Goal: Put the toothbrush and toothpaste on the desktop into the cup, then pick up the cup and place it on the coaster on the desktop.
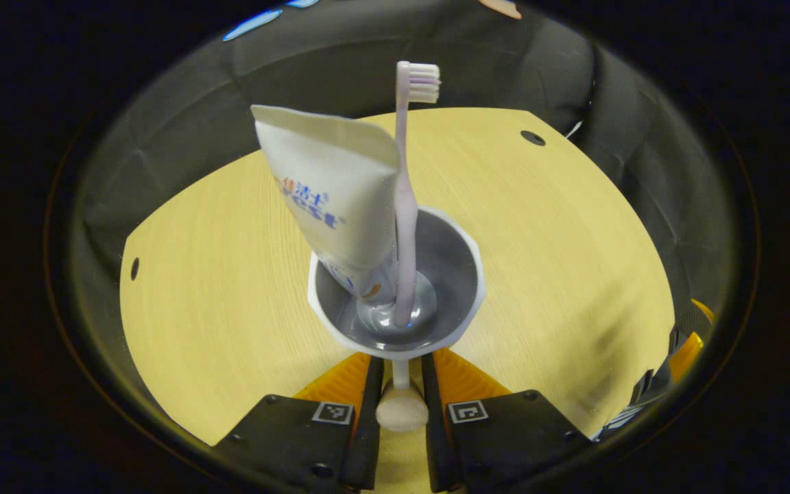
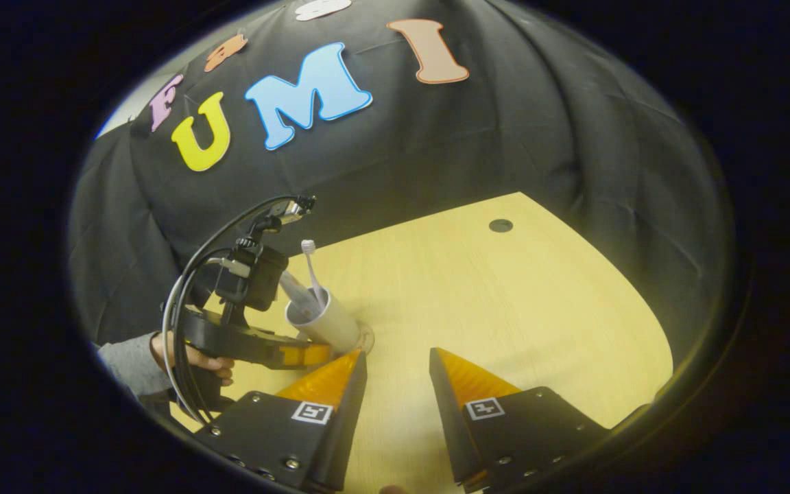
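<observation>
A white cup (image 1: 395, 281) holds a white toothpaste tube (image 1: 333, 192) and a pale pink toothbrush (image 1: 405, 206), bristles up. My left gripper (image 1: 402, 362) is shut on the cup's near side, its fingers pressing a narrow white part just under the rim. In the right gripper view the cup (image 2: 326, 321) leans slightly, its base at a thin round coaster (image 2: 367, 337); whether it touches the coaster I cannot tell. The left gripper (image 2: 299, 354) reaches it from the left, held by a hand (image 2: 189, 357). My right gripper (image 2: 397, 360) stands open over the desktop, just right of the cup.
The light wooden desktop (image 1: 559, 247) has a small dark hole (image 1: 533, 138) near its far edge and another hole (image 1: 135, 268) at the left. Black cloth walls close in behind it. A cable (image 2: 182, 329) loops off the left gripper.
</observation>
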The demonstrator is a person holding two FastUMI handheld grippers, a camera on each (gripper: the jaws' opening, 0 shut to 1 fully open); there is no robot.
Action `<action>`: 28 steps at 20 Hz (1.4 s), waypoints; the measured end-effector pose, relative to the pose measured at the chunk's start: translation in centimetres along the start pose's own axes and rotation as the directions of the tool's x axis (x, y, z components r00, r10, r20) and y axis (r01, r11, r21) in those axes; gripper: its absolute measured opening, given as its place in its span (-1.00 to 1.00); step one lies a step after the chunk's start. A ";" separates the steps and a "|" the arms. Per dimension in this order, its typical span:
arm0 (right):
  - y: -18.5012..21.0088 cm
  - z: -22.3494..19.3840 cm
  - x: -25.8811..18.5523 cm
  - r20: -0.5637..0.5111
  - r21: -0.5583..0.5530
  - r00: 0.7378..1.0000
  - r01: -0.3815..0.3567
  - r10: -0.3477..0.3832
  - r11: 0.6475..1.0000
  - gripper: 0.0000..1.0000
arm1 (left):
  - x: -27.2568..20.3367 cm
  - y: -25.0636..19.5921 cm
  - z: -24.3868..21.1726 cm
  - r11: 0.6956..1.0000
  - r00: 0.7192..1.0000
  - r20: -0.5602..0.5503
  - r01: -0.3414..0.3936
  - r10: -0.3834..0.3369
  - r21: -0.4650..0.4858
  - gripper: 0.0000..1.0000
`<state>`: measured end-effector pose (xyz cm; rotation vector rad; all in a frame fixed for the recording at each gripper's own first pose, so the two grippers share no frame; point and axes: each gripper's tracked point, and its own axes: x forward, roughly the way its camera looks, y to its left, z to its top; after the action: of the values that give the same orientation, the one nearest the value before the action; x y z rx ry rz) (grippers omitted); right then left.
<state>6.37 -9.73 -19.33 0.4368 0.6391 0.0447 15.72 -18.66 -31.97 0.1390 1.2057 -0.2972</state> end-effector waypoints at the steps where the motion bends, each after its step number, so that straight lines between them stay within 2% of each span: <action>1: 0.1 0.0 0.0 -0.001 0.001 1.000 -0.003 0.003 1.000 0.11 | -0.2 -0.2 0.1 1.000 1.000 0.007 0.006 -0.006 -0.004 -0.26; 3: 0.2 0.0 0.0 -0.001 0.001 1.000 -0.006 0.006 1.000 0.11 | -0.4 -0.4 0.4 1.000 0.999 0.029 0.015 -0.014 -0.007 -0.21; 4: 0.3 0.0 0.0 0.000 -0.002 1.000 -0.005 0.005 1.000 0.11 | -0.8 -0.5 0.6 1.000 0.999 0.041 0.018 -0.018 -0.007 0.15; 5: 0.3 0.0 0.0 0.001 -0.005 1.000 -0.006 0.006 1.000 0.11 | -1.2 -0.7 1.0 1.000 0.998 0.056 0.020 -0.020 -0.003 0.21; 6: 0.5 0.1 -0.1 0.002 -0.009 1.000 -0.008 0.008 1.000 0.11 | -1.5 -0.9 1.4 1.000 0.997 0.076 0.015 -0.015 0.001 0.58; 7: 0.6 0.2 -0.2 0.005 -0.014 1.000 -0.011 0.011 1.000 0.11 | -1.9 -0.8 1.8 1.000 0.995 0.097 0.008 -0.009 0.007 0.72; 9: 1.2 0.7 -0.5 0.019 -0.032 1.000 -0.014 0.015 0.999 0.10 | -2.9 -0.9 2.3 1.000 0.990 0.140 0.000 -0.002 0.014 0.76; 10: 1.5 1.1 -0.7 0.030 -0.044 0.999 -0.017 0.018 0.999 0.10 | -3.9 -1.0 2.4 1.000 0.986 0.166 0.001 -0.002 0.007 0.65; 11: 1.8 1.4 -0.9 0.043 -0.057 0.999 -0.020 0.022 0.998 0.11 | -4.7 -0.9 2.5 1.000 0.981 0.192 0.000 0.001 -0.004 0.75; 14: 3.3 2.8 -1.6 0.087 -0.099 0.995 -0.047 0.056 0.994 0.11 | -8.2 -0.6 2.9 0.999 0.955 0.295 -0.012 0.020 -0.031 0.75; 19: 6.8 5.0 -3.6 0.187 -0.185 0.974 -0.089 0.124 0.979 0.10 | -15.0 0.6 2.4 0.997 0.874 0.481 -0.038 0.063 -0.062 0.75; 22: 8.7 6.4 -5.6 0.273 -0.232 0.953 -0.068 0.132 0.970 0.10 | -19.3 1.8 1.7 0.994 0.817 0.569 -0.047 0.095 -0.100 0.75; 25: 10.4 7.5 -7.7 0.357 -0.268 0.926 -0.028 0.126 0.963 0.01 | -24.2 3.4 1.1 0.988 0.738 0.660 -0.065 0.141 -0.138 0.75; 28: 12.2 8.5 -9.7 0.435 -0.288 0.891 0.001 0.130 0.958 0.10 | -28.0 5.2 0.6 0.981 0.650 0.739 -0.064 0.179 -0.182 0.77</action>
<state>4.66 -3.56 -2.74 0.1791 0.1517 0.0938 8.69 -9.58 -5.87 -0.0348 0.3649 -0.1192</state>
